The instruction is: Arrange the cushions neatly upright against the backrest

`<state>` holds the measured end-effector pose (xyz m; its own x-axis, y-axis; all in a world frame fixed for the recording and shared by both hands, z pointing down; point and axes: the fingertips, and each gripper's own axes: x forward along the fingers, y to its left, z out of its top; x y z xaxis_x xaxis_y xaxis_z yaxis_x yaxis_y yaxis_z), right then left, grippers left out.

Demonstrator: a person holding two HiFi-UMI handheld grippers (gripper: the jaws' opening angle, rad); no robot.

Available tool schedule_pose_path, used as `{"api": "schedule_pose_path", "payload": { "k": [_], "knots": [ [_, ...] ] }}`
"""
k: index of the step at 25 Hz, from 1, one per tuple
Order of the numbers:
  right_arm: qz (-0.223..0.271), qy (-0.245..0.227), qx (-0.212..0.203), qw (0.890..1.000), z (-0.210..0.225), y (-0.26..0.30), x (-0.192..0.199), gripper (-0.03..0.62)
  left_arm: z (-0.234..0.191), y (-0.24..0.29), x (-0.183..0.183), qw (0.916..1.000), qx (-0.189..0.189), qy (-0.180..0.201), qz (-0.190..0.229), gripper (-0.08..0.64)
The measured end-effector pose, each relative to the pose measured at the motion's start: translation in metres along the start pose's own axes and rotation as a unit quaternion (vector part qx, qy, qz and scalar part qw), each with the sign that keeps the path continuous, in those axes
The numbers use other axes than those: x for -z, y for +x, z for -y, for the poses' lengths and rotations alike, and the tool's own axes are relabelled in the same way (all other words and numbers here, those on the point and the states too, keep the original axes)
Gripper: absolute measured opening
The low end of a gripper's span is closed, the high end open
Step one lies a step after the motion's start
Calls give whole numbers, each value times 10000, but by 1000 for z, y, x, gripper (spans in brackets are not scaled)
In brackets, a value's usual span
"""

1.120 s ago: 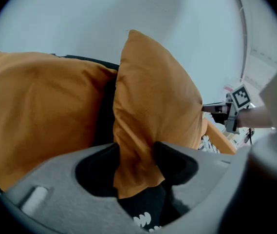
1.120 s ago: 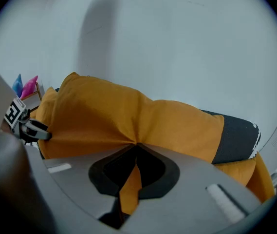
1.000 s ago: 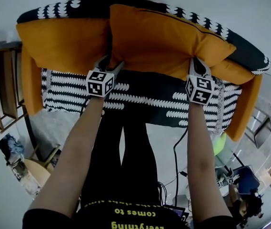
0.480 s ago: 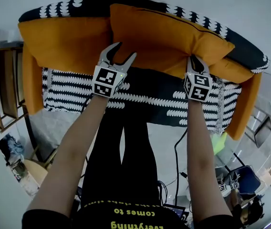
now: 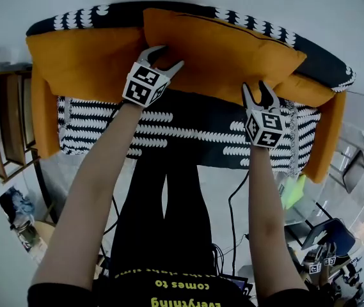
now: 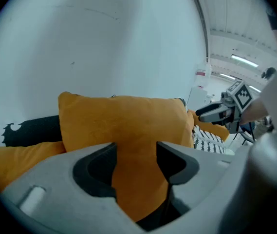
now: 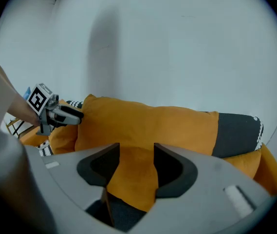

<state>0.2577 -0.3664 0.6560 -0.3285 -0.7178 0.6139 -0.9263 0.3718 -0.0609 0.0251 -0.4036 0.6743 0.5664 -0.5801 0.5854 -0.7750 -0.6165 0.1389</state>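
Note:
A big orange cushion [image 5: 223, 50] leans against the backrest of the black-and-white patterned sofa [image 5: 188, 130]. A second orange cushion [image 5: 79, 62] stands to its left, and a third [image 5: 309, 89] peeks out behind its right corner. My left gripper [image 5: 167, 56] is open at the big cushion's lower left edge, with that cushion [image 6: 128, 126] showing beyond its jaws. My right gripper [image 5: 258, 89] is open just below the cushion's lower right edge. Its jaws have just been opening and nothing is pinched between them. The cushion [image 7: 148, 126] lies a little ahead of them.
Orange covers hang over both sofa arms [image 5: 41, 117] [image 5: 329, 142]. A wooden shelf [image 5: 2, 130] stands left of the sofa. A cable [image 5: 233, 203] runs over the floor by the person's legs. A green thing [image 5: 292, 190] and a blue chair [image 5: 332, 235] are at the right.
The right gripper was shut on the big cushion's lower edge; it has opened, let go and drawn back slightly. The left gripper has risen up to the cushion's left side.

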Motion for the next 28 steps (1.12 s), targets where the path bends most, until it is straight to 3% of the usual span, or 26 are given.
{"api": "schedule_pose_path", "payload": {
  "k": [6, 8, 12, 14, 20, 23, 28],
  "knots": [
    [823, -66, 262, 9962, -9, -52, -48, 195, -20, -51, -11, 9950, -893, -47, 444, 242],
    [1201, -257, 413, 9916, -14, -76, -70, 96, -12, -69, -20, 9936, -923, -21, 645, 188],
    [1720, -289, 420, 9838, -35, -111, -107, 18, 12, -107, -50, 9909, -842, -74, 1051, 67],
    [2029, -263, 374, 9781, -49, -131, -129, 11, 25, -125, -68, 9900, -779, 31, 1177, 12],
    [2743, -53, 314, 9611, -79, -198, -193, 11, 62, -195, -143, 9794, -659, 555, 1827, 0],
    [3188, -183, 254, 9473, -97, -231, -230, 11, 71, -229, -179, 9714, -543, 760, 2181, -2],
    [3316, -167, 15, 9433, -131, -281, -259, 11, 78, -295, -213, 9621, -763, 386, 2591, -2]
  ]
}}
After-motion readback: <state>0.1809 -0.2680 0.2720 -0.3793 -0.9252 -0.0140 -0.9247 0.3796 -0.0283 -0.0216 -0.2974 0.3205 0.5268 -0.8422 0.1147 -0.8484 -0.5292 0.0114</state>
